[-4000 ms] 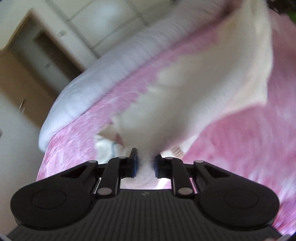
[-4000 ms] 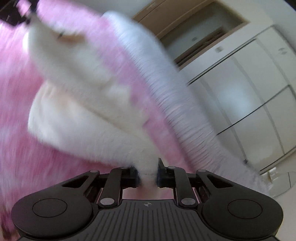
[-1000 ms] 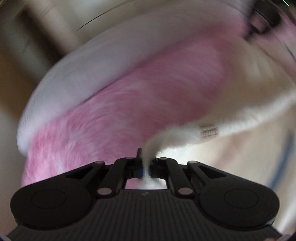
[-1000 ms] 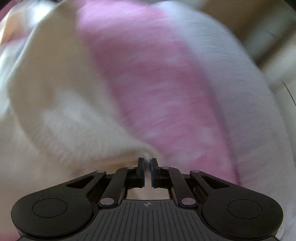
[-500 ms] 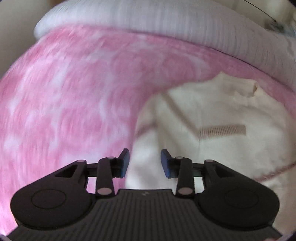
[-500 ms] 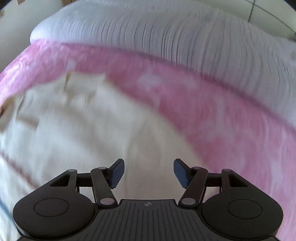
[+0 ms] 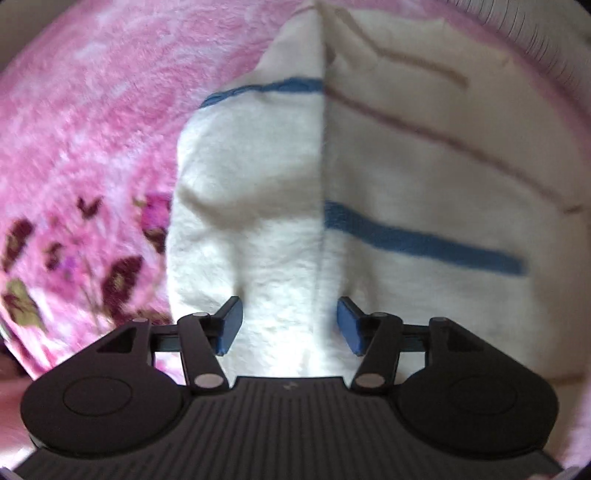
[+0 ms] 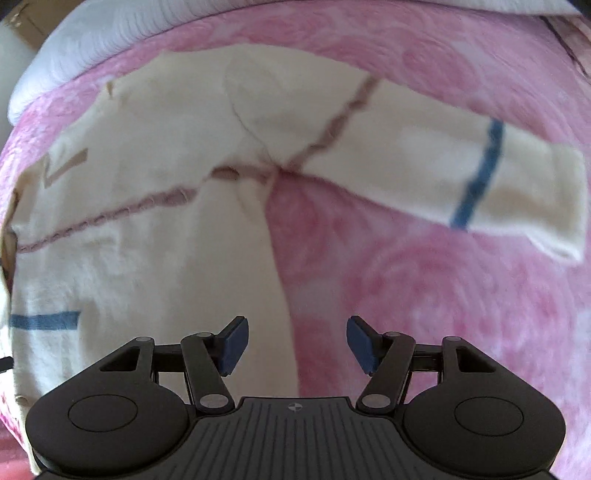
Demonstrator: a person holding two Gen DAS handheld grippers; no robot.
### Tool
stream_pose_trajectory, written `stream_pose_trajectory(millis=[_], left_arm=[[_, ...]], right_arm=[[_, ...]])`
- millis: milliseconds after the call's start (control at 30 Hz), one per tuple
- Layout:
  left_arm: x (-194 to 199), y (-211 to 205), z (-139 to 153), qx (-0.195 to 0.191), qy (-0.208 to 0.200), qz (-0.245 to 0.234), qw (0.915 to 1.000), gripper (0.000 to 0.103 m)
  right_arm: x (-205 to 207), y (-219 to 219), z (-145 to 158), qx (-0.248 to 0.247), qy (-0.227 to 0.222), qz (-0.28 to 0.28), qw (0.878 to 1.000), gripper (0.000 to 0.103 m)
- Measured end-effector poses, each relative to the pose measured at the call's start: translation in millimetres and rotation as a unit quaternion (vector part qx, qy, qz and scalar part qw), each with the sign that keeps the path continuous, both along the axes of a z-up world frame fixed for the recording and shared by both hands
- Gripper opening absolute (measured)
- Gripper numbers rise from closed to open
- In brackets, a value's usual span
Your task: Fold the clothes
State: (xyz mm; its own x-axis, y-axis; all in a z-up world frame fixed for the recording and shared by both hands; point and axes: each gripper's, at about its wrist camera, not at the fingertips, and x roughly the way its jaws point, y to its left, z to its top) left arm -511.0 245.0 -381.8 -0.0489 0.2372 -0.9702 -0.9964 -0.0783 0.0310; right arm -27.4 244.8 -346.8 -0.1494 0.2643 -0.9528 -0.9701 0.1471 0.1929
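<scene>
A cream fluffy sweater point(image 7: 424, 177) with blue and brown stripes lies flat on the pink blanket point(image 7: 92, 110). My left gripper point(image 7: 288, 325) points down over the sweater's left side. Its jaws are opening, and the cloth lies below them without either pad pressing on it. In the right wrist view the sweater's body point(image 8: 147, 240) fills the left. One sleeve point(image 8: 443, 158) stretches out to the right, with a blue band near its cuff. My right gripper point(image 8: 297, 343) hovers open over the body's side edge, where cream cloth meets the blanket point(image 8: 443, 295), and holds nothing.
A white ribbed quilt point(image 8: 129, 26) runs along the far edge of the bed. The blanket carries a dark flower print point(image 7: 74, 258) at the left. A brown cardboard-like surface point(image 8: 26, 18) shows in the right wrist view's top-left corner.
Both grippers were shut on the lifted sweater. They have since let go, opened, and swung down to face the bed. The sweater now lies spread on the blanket.
</scene>
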Motion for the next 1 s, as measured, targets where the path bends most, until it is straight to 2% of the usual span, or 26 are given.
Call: stream_pose_trajectory(millis=[100, 167, 267, 367, 433, 467, 500, 600, 667, 767, 800, 867, 900, 967, 1000], left_arm=[[-5, -15, 10, 0.025, -0.023, -0.001, 0.9994, 0.048], [-10, -26, 20, 0.038, -0.024, -0.013, 0.9989, 0.046], [-18, -46, 29, 0.042, -0.008, -0.071, 0.9965, 0.050], [-1, -61, 10, 0.004, 0.004, -0.185, 0.9828, 0.052], [10, -70, -4, 0.010, 0.037, -0.245, 0.9688, 0.059], [12, -72, -12, 0.016, 0.047, -0.258, 0.9649, 0.061], [7, -71, -13, 0.025, 0.040, -0.247, 0.9678, 0.059], [-15, -63, -7, 0.051, 0.018, -0.193, 0.9797, 0.009], [-49, -52, 9, 0.072, -0.020, -0.129, 0.9888, 0.008], [-114, -33, 46, 0.144, 0.000, -0.046, 0.9885, 0.008], [-142, -27, 60, 0.173, 0.010, -0.007, 0.9848, 0.008], [-200, -13, 84, 0.222, 0.033, 0.086, 0.9708, 0.009], [-225, -8, 88, 0.221, 0.039, 0.126, 0.9663, 0.014], [-272, 4, 92, 0.211, 0.050, 0.199, 0.9557, 0.017], [-277, 2, 92, 0.203, 0.060, 0.206, 0.9554, 0.017]], right_arm=[[-6, -9, 4, 0.000, -0.010, -0.003, 1.000, 0.063], [-10, -16, 9, 0.004, -0.019, 0.004, 1.000, 0.063], [-17, -24, 9, 0.001, -0.035, 0.006, 0.999, 0.063], [-24, -29, 5, -0.005, -0.033, -0.008, 0.999, 0.063], [-30, -30, 3, -0.009, -0.032, -0.010, 0.999, 0.063], [-34, -30, 2, -0.010, -0.033, -0.009, 0.999, 0.063], [-38, -30, 2, -0.010, -0.038, -0.003, 0.999, 0.063], [-46, -30, 5, -0.009, -0.059, 0.012, 0.998, 0.063], [-48, -31, 9, -0.006, -0.067, 0.014, 0.998, 0.063], [-47, -33, 14, -0.004, -0.076, 0.007, 0.997, 0.063], [-47, -34, 16, -0.003, -0.078, 0.004, 0.997, 0.063], [-47, -35, 20, 0.001, -0.081, 0.000, 0.997, 0.063], [-47, -36, 21, 0.004, -0.081, -0.002, 0.997, 0.063], [-47, -38, 22, 0.009, -0.078, -0.007, 0.997, 0.063], [-47, -39, 22, 0.010, -0.077, -0.009, 0.997, 0.063]])
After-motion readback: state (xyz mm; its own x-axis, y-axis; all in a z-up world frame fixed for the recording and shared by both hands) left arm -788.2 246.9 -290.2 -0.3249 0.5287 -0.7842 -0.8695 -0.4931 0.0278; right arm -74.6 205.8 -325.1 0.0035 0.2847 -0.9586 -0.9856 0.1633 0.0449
